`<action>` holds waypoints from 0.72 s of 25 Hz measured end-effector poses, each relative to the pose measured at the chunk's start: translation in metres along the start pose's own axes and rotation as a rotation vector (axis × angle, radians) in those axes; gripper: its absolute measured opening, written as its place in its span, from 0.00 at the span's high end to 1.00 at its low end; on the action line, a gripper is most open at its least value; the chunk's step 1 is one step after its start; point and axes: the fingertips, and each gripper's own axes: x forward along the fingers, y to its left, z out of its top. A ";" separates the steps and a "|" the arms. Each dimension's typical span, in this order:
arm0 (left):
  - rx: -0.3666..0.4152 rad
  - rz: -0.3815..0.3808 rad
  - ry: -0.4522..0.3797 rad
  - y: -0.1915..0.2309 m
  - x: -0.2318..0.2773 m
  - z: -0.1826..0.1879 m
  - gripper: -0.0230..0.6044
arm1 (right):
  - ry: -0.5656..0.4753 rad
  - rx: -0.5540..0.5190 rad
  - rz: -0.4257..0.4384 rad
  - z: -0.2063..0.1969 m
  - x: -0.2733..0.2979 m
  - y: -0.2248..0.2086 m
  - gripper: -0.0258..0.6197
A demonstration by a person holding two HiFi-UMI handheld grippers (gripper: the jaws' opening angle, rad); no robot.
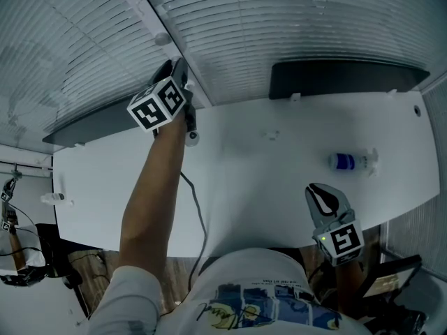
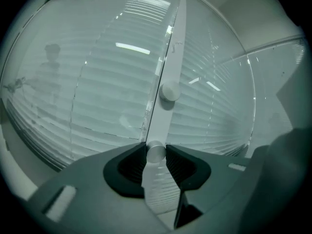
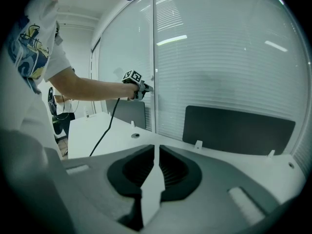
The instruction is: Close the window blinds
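Up at the window we count two blinds [image 1: 314,19], one in each pane, with a white frame [image 2: 176,43] running between them. On that frame sit two round knobs, one above the other. Our left gripper [image 1: 178,68] reaches across the desk [image 1: 265,187] to the frame, and its two jaws are clamped on the lower knob [image 2: 156,151], one pad touching each side. The upper knob [image 2: 169,91] stands free, a little further along the frame. Slats show as level lines across both panes behind the glass.

Our right gripper [image 3: 156,150] hangs low at the near edge of the desk, well apart from the window. Its jaws are drawn together with only a thin slit between them, and they hold nothing.

On the desk lies one bottle [image 1: 353,162], on its side, between the right gripper and the window. Two dark panels [image 1: 342,79] stand along the far edge of the desk, one on each side of the frame. One black cable [image 1: 198,208] trails from the left gripper back across the desk toward us.
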 end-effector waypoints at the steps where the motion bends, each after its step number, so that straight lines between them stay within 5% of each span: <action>1: 0.019 0.005 0.004 0.000 0.000 -0.001 0.76 | 0.003 -0.007 -0.002 0.000 0.000 0.000 0.93; 7: 0.191 0.027 0.023 -0.003 0.001 -0.004 0.75 | 0.016 -0.015 -0.014 0.001 -0.002 0.000 0.93; 18: 0.212 0.015 -0.006 -0.001 -0.024 -0.002 0.73 | 0.000 -0.046 -0.013 0.012 -0.005 0.007 0.93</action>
